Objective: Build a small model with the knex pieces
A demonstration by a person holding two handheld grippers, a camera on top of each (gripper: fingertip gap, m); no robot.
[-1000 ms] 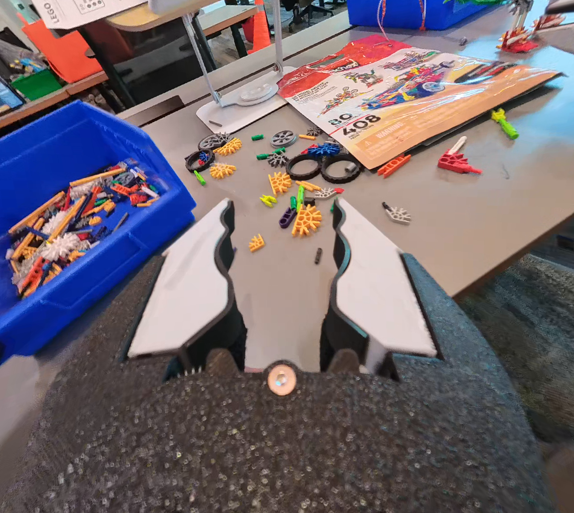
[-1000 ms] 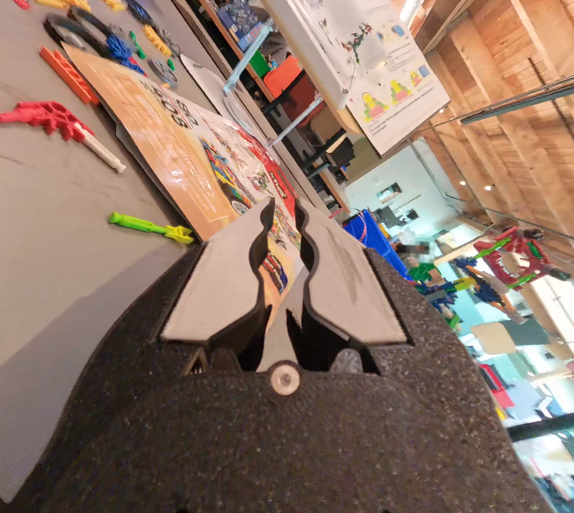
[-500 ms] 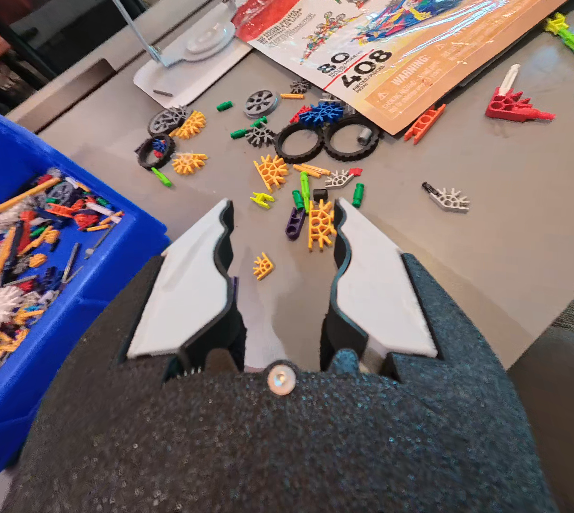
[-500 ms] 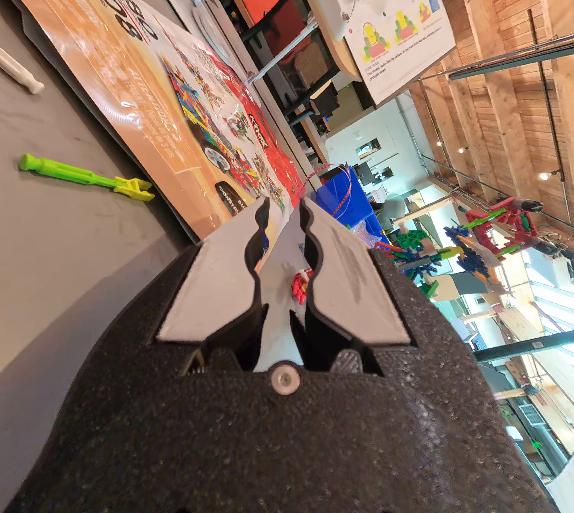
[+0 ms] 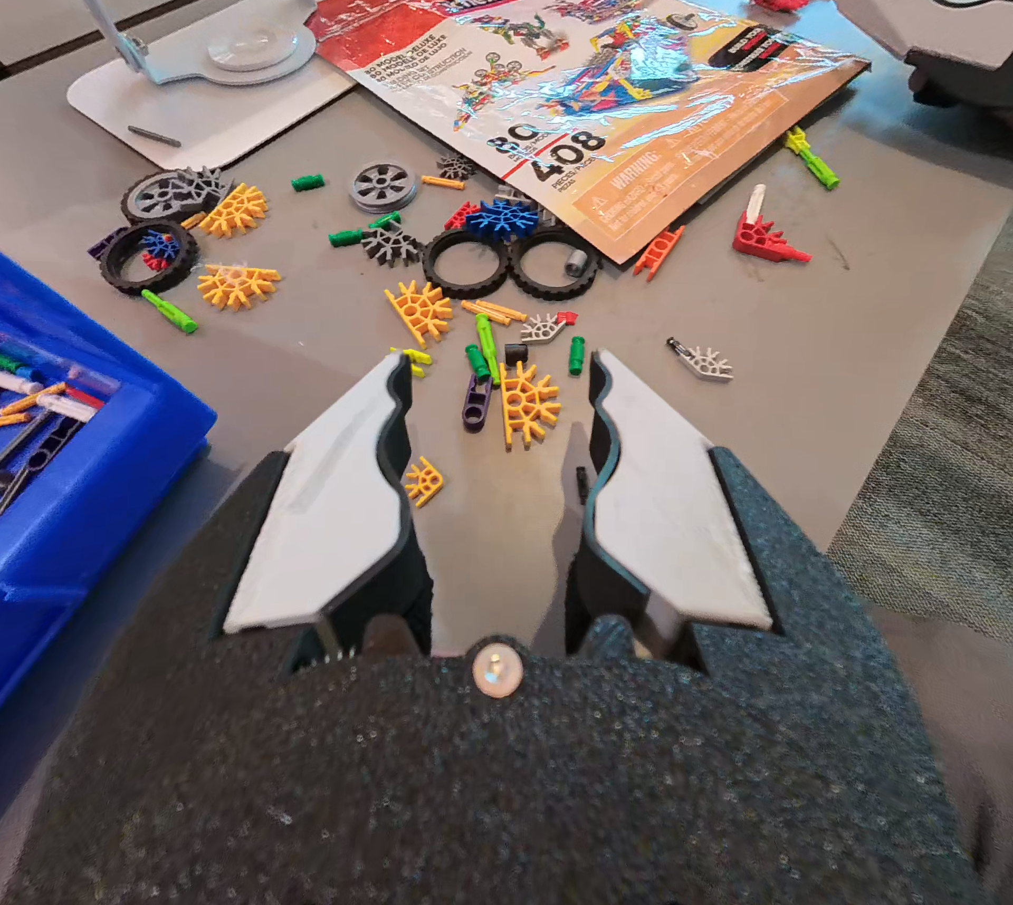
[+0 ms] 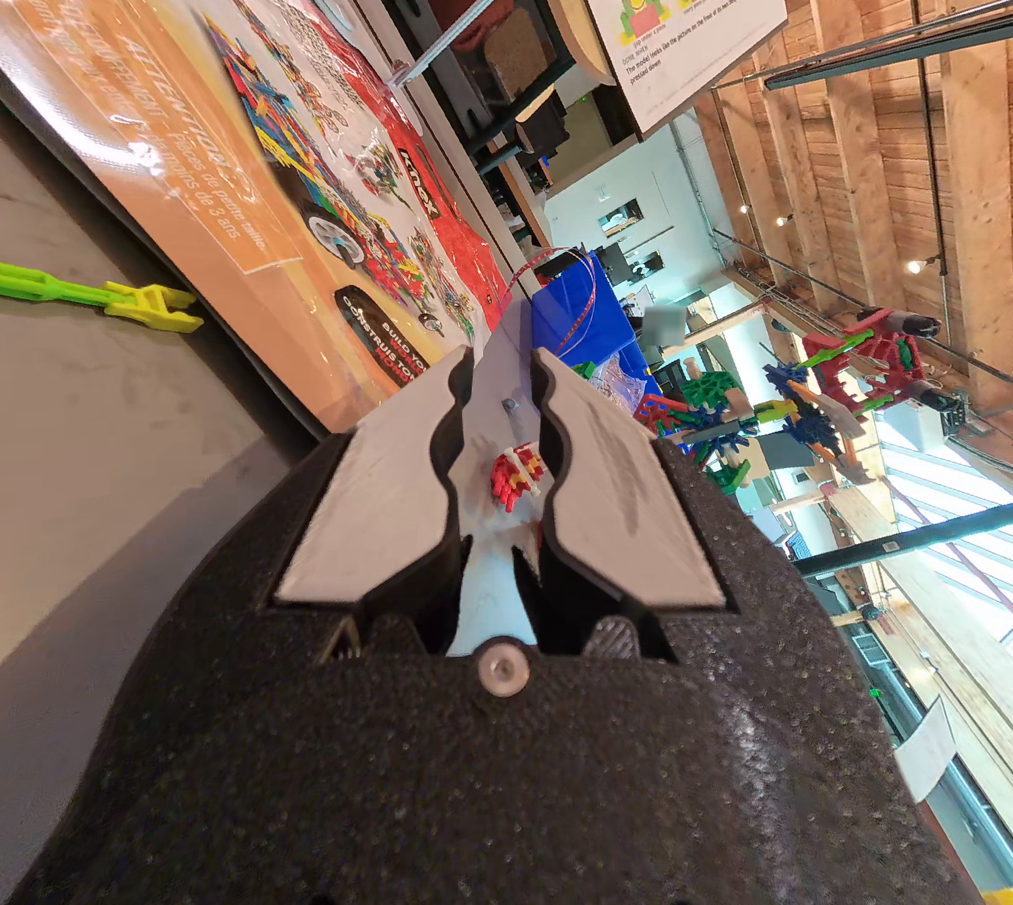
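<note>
The left gripper (image 5: 498, 363) hovered over the grey worktop (image 5: 767, 385) with jaws wide, empty, just before a yellow connector (image 5: 527, 405) and a purple link (image 5: 476, 403); the right gripper (image 6: 501, 358) had jaws narrow, holding nothing, near a red-and-white model foot (image 6: 515, 474).

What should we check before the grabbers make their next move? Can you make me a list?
1. Left gripper open: ok, jaws wide apart, nothing between them.
2. Big yellow connector lying flat on the table just ahead of it: ok.
3. Room around that connector: not ok, a purple link and a lime rod lie right beside it.
4. Blue bin out of the way: ok, it sits off to the left.
5. Right gripper empty: ok, jaws slightly apart, holding nothing.
6. Right gripper clear of the red model foot: cannot tell.
</note>
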